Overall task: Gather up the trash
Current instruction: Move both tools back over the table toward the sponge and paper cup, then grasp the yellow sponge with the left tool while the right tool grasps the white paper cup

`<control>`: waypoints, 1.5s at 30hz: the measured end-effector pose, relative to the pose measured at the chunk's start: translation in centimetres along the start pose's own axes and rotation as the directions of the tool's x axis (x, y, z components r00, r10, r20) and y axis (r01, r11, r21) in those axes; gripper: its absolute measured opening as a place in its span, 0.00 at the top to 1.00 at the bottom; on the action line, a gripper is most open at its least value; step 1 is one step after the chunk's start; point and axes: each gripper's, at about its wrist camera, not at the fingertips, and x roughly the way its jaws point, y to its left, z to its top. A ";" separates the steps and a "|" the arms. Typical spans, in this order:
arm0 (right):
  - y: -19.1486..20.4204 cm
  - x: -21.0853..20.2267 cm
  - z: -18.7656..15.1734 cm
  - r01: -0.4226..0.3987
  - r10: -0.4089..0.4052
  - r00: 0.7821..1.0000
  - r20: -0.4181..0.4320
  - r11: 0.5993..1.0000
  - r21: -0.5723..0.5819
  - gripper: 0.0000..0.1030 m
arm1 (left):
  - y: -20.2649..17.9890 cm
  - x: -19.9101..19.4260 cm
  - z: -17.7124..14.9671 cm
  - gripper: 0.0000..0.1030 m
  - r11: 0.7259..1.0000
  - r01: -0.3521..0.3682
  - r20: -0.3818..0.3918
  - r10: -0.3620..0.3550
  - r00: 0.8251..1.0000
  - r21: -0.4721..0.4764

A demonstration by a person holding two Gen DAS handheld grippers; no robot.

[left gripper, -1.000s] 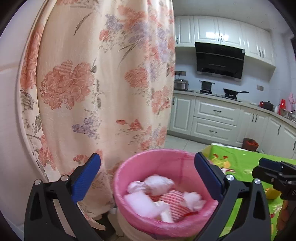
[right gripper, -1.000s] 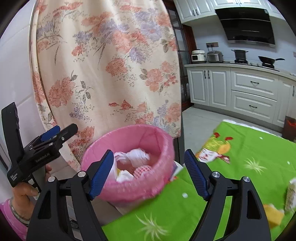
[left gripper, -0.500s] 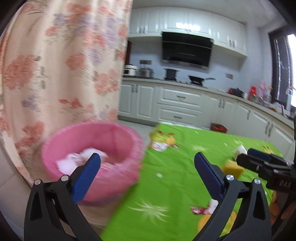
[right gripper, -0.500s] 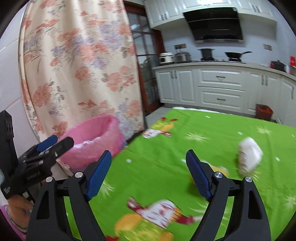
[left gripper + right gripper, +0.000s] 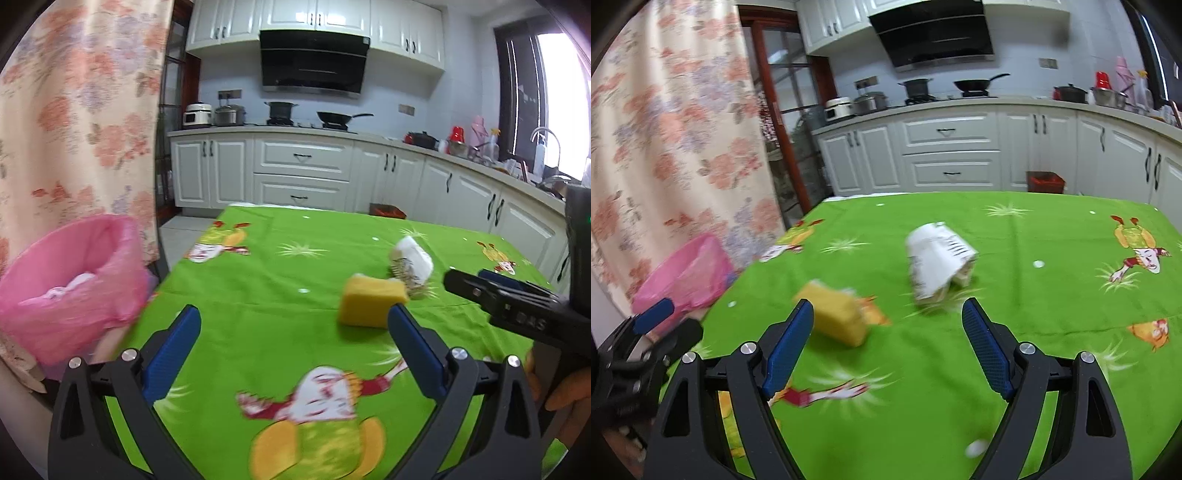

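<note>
Two pieces of trash are lying on the green tablecloth (image 5: 1052,258): a yellow sponge (image 5: 836,315) and a crumpled white carton (image 5: 936,262). Both the right gripper (image 5: 888,341) and the left gripper (image 5: 293,354) are hovering spread and empty; the right one is nearer, the sponge sitting just ahead-left of its fingers.

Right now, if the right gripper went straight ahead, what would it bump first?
Probably the white carton, lying on the green cloth about in line with the open right gripper. The yellow sponge sits left. Depth is unclear.
</note>
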 end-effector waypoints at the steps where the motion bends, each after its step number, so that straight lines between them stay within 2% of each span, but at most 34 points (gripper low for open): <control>1: -0.6 0.3 0.3 0.010 -0.010 1.000 -0.005 1.000 0.001 0.24 | -0.6 0.6 0.1 0.05 1.000 0.004 -0.008 -0.004 1.000 -0.002; 12: -4.9 7.2 3.8 0.069 -0.067 0.990 -0.121 0.997 0.018 0.24 | -2.2 5.5 1.8 0.05 0.995 -0.061 -0.053 0.057 0.997 -0.076; 16: -4.4 8.9 4.5 0.053 -0.055 0.987 -0.149 0.998 -0.015 0.24 | -2.1 6.1 2.1 0.05 0.991 -0.102 -0.046 0.098 0.994 -0.089; 24: -4.1 11.8 4.9 0.062 -0.070 0.974 -0.216 0.997 -0.048 0.23 | -1.7 5.9 1.9 0.05 0.987 -0.115 -0.059 0.109 0.992 -0.116; 25: -4.1 11.9 4.9 0.057 -0.067 0.973 -0.223 0.997 -0.051 0.25 | -1.7 5.9 1.9 0.05 0.987 -0.115 -0.063 0.108 0.992 -0.116; 26: -4.0 11.9 4.7 0.051 -0.062 0.972 -0.229 0.997 -0.056 0.34 | -1.7 5.9 1.8 0.05 0.987 -0.114 -0.064 0.107 0.992 -0.116; 31: -4.6 9.5 4.2 0.015 -0.020 0.982 -0.188 1.000 -0.028 0.35 | -2.6 6.0 2.0 0.05 0.990 -0.099 -0.066 0.093 0.994 -0.104; 38: -6.2 3.2 2.0 0.052 -0.051 0.995 -0.089 0.999 0.011 0.35 | -5.9 7.8 1.9 0.05 0.995 -0.073 -0.113 0.066 0.991 -0.065; 42: -7.9 0.3 0.7 0.072 -0.069 0.996 -0.054 0.996 0.061 0.35 | -7.7 9.7 2.1 0.05 0.994 -0.099 -0.156 0.089 0.984 -0.056; 45: -9.0 -1.1 0.4 0.092 -0.090 0.995 -0.035 0.993 0.071 0.35 | -8.5 11.4 2.2 0.05 0.990 -0.135 -0.203 0.122 0.972 -0.051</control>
